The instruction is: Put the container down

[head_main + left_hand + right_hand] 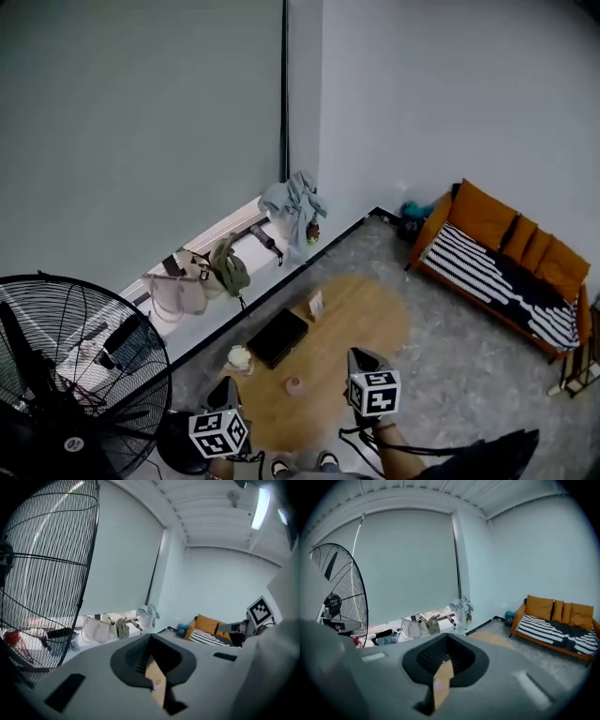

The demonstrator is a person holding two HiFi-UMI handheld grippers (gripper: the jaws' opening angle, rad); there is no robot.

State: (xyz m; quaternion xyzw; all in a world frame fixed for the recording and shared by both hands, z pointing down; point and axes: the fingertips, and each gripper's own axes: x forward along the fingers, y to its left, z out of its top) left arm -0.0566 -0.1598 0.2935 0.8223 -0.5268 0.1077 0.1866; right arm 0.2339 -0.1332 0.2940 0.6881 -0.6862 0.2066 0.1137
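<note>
At the near edge of the wooden table (375, 319), the left gripper (226, 386) and right gripper (360, 358) are hanging above it, each with jaws pressed together on nothing. Between them a small pink cup (294, 384) is sitting. Beyond it the black container (277, 337) is lying flat by the table's far-left edge. Open floor (450, 366) is stretching right toward the sofa (506, 262), and a fan (66, 366) is crowding the left.
</note>
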